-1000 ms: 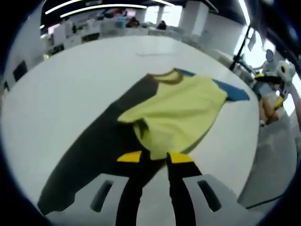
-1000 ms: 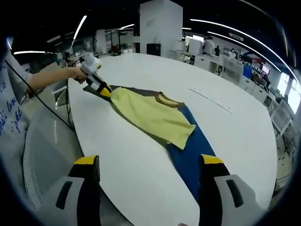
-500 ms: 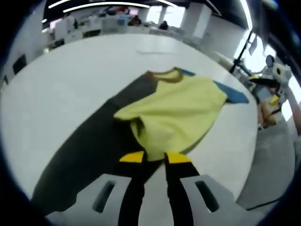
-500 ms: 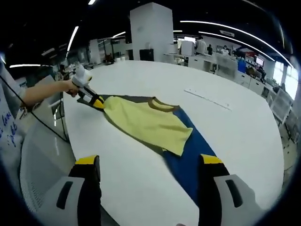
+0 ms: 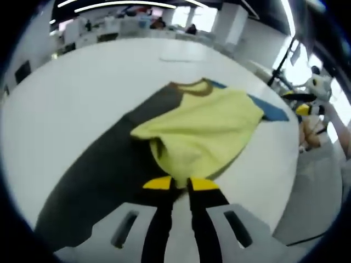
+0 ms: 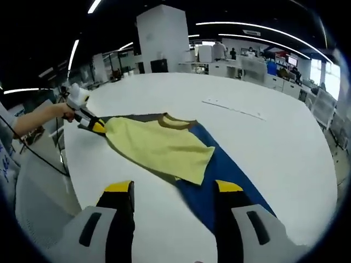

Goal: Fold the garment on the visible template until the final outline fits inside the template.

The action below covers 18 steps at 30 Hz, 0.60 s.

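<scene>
The yellow garment (image 5: 205,129) is spread on the template (image 6: 225,175) across the white worktop (image 6: 274,142), apparently pinched at its edge by the left hand-held gripper (image 5: 181,183); the right hand-held gripper (image 6: 173,187) is held spread. Soft, light cloth is best gripped at corners.

Open white table (image 6: 285,137) ahead and to the right of the right gripper (image 6: 174,189), bare and passable. Between its spread jaws, the blue template (image 6: 227,175). Ahead left, the shirt (image 6: 156,145), pinched at its far hem by the left gripper (image 6: 97,126).
</scene>
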Motion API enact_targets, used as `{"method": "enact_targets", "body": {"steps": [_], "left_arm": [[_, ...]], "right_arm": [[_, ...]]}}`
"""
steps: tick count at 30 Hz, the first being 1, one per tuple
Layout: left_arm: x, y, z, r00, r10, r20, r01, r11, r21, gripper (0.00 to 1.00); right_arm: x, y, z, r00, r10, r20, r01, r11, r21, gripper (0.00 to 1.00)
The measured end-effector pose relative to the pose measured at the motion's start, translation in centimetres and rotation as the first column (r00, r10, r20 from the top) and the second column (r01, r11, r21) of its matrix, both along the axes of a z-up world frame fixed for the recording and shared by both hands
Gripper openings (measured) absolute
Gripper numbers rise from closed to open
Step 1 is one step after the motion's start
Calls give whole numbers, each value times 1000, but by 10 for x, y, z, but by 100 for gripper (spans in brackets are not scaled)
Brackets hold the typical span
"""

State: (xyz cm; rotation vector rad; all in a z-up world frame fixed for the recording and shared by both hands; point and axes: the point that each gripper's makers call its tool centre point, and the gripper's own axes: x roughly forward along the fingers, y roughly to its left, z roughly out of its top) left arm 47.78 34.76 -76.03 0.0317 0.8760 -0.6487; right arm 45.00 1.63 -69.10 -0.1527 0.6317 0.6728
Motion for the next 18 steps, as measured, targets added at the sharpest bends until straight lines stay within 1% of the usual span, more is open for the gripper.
{"method": "enact_targets", "body": {"steps": [2, 6, 8, 10, 11, 14, 18], "left_arm": [[-1, 0, 0, 1000, -1, 0, 1, 1000, -1, 6], [-2, -2, 1, 1000, -4, -1, 4, 1000, -1, 5], [-3, -3, 1, 1000, -9, -5, 9, 1000, -3, 4], [-4, -4, 0, 1000, -14, -9, 14, 1000, -3, 3], [-5, -4, 0, 1000, -15, -10, 15, 1000, -2, 3], [-4, -3, 0, 1000, -12, -7, 11, 1000, -2, 3], [-3, -2, 0, 1000, -3, -3, 3, 1000, -2, 1]], "right_arm": [[3, -1, -4, 1000, -6, -11, 6, 1000, 2, 56], [11, -1, -8, 1000, -18, -10, 18, 1000, 6, 49], [17, 0, -8, 999, -38, -5, 38, 999, 33, 46], [23, 3, -5, 997, -73, -16, 74, 991, 110, 42], [25, 1, -6, 996, -89, -24, 92, 989, 119, 40], [32, -3, -12, 994, -106, -22, 108, 989, 96, 34], [33, -3, -19, 994, -100, -41, 103, 991, 80, 33]]}}
